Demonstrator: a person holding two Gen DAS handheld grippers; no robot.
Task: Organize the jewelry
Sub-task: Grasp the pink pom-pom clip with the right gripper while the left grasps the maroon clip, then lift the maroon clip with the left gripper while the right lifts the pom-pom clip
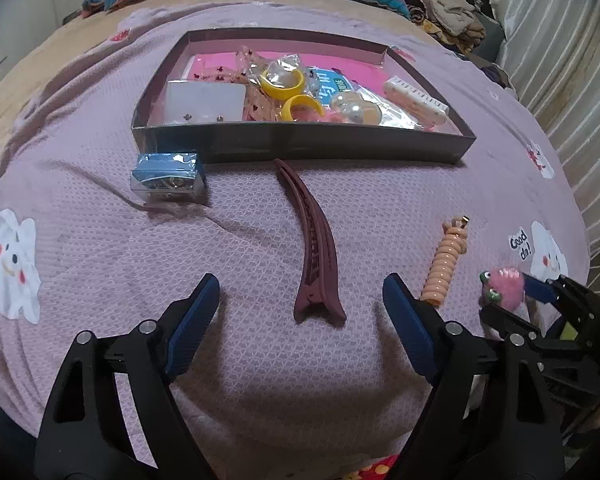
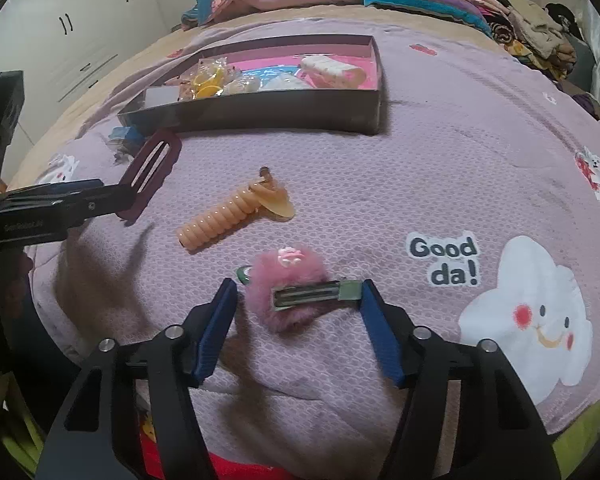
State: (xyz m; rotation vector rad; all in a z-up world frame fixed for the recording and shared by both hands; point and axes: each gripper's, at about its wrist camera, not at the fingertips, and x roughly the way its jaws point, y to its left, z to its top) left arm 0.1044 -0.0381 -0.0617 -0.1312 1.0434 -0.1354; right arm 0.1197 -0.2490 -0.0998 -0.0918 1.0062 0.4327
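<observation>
Landmark: the grey tray (image 1: 300, 145), sitting on the purple blanket (image 1: 260, 380) w/ its long front wall facing both cams.

Inside tray, on the pink liner: two yellow rings (image 1: 282, 82) near the middle, a white card w/ studs (image 1: 204, 102) at the tray's left end, a cream comb clip (image 1: 416, 98) at its right end, plus clear packets.

Outside tray: small blue box (image 1: 167, 176) just in front of the tray's left front corner. Maroon hair clip (image 1: 314, 248) starts just below the front wall's middle and curves away from the tray toward the left gripper (image 1: 300, 304). That gripper's jaws are spread wide, either side of the clip's wide end, not touching it.

Peach spiral hair tie (image 2: 230, 216) lies further from the tray, in front of its right half. Beyond that, further again from the tray, the pink fluffy clip (image 2: 290, 292) lies w/ metal clasp side up. Right gripper (image 2: 298, 296) has jaws apart, bracketing the fluffy clip; right pad (image 2: 374, 316) is at the clasp's end, left pad just beside the fluff. Can't tell if they're actually touching.

"Good da!" cloud print (image 2: 528, 320) is on the blanket, to the right of the fluffy clip, well away from the tray.
</observation>
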